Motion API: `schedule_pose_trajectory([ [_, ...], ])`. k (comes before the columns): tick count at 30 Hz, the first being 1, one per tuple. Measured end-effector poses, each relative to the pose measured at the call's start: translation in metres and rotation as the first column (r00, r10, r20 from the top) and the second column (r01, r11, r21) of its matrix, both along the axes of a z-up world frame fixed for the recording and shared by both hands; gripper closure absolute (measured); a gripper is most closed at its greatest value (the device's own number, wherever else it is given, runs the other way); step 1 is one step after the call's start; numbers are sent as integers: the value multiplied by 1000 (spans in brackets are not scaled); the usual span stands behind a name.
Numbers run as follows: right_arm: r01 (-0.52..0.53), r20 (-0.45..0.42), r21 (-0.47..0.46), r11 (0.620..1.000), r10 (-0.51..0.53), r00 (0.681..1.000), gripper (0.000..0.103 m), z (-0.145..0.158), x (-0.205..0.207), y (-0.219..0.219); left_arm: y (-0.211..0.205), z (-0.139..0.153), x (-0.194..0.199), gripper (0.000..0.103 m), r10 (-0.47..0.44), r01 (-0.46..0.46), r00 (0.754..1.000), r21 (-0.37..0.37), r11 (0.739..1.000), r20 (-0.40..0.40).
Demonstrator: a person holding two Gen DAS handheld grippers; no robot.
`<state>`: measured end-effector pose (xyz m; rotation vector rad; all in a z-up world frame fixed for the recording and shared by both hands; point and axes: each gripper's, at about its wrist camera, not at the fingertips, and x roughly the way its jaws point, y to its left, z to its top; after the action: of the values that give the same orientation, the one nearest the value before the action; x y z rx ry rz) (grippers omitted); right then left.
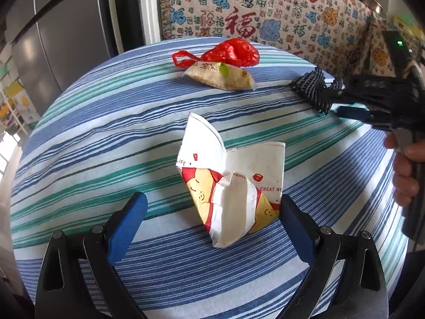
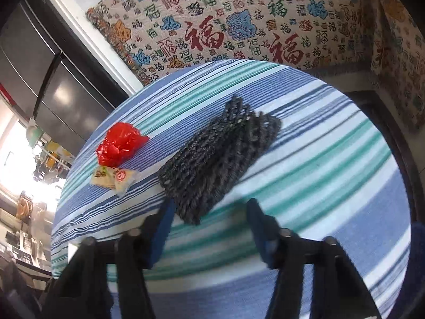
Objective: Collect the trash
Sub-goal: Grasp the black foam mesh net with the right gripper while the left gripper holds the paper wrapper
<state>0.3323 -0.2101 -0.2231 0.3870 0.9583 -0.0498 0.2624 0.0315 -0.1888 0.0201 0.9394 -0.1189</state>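
A: Where does the crushed paper cup [image 1: 231,183] lie?
B: On the striped counter [image 1: 79,143], between the wide-spread pads of the left tool [image 1: 212,226], untouched; its torn mouth points away from the tool.
A: And the right tool [image 2: 209,228]?
B: Half-open, nothing gripped. The dark foam net [image 2: 217,159] lies just ahead, long axis running diagonally away. A red bag [image 2: 119,143] and wrapper [image 2: 114,178] sit further off.
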Motion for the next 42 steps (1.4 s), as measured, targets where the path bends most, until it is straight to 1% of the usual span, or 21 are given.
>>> schedule_pose_trajectory([
  [1,-6,7,-50,999,7,1000,78,0,3,5,0,0,0,5,-1,1,1000,-4,1000,0],
  [2,-36,2,-105,994,36,999,87,0,6,11,1,0,0,5,-2,2,1000,-7,1000,1],
  [5,-187,-9,-222,957,190,982,92,16,-1,26,3,0,0,5,-4,4,1000,-15,1000,2],
  [7,-359,-50,-303,883,362,931,92,30,-13,41,3,0,0,5,-4,4,1000,-16,1000,3],
  [9,-546,-151,-423,723,538,829,92,45,-33,59,3,0,1,5,-5,5,1000,-11,1000,2],
  [11,-636,-252,-476,607,599,760,89,51,-44,66,1,0,1,5,-4,4,1000,3,1000,0],
  [12,-639,-274,-507,579,595,756,88,53,-46,66,0,-1,2,5,-3,3,1000,9,1000,-1],
  [13,-627,-274,-525,576,583,765,84,53,-45,66,-1,-1,2,5,-1,1,1000,15,1000,-2],
  [14,-596,-254,-535,599,558,790,66,53,-42,62,-2,-1,2,5,2,-1,1000,21,1000,-2],
  [16,-529,-185,-523,668,517,836,42,52,-41,54,-4,-1,3,5,9,-9,1000,30,1000,-3],
  [18,-439,-82,-472,765,458,885,38,48,-43,42,-3,-1,3,5,18,-18,1000,32,999,-3],
  [20,-355,-34,-403,843,374,927,35,35,-48,32,-2,-1,3,5,21,-21,1000,24,999,-1],
  [23,-221,8,-286,932,233,972,34,17,-57,17,1,-1,3,5,21,-21,1000,14,1000,0],
  [24,-188,17,-247,951,198,980,34,11,-62,14,0,-1,3,4,21,-21,1000,14,1000,0],
  [27,-137,17,-239,961,145,989,29,-1,-66,13,-1,-1,3,4,20,-20,1000,25,999,-2],
  [28,-143,23,-270,952,155,988,23,-1,-65,18,-2,-1,2,4,20,-20,1000,29,999,-3],
  [30,-160,-13,-325,932,165,986,22,-3,-59,25,-4,-2,2,3,17,-17,1000,38,999,-6],
  [32,-174,-51,-364,915,167,985,14,-6,-50,32,-5,-2,2,2,13,-12,1000,43,999,-10],
  [37,-129,-59,-355,926,116,992,0,-9,-37,31,-6,-2,2,0,11,-10,1000,48,999,-16],
  [40,-109,-38,-365,924,102,994,0,-12,-40,31,-4,-1,2,1,1,1,1000,43,999,-29],
  [42,-109,-37,-364,925,102,994,0,-13,-41,30,2,4,1,1,-10,10,999,2,1000,-33],
])
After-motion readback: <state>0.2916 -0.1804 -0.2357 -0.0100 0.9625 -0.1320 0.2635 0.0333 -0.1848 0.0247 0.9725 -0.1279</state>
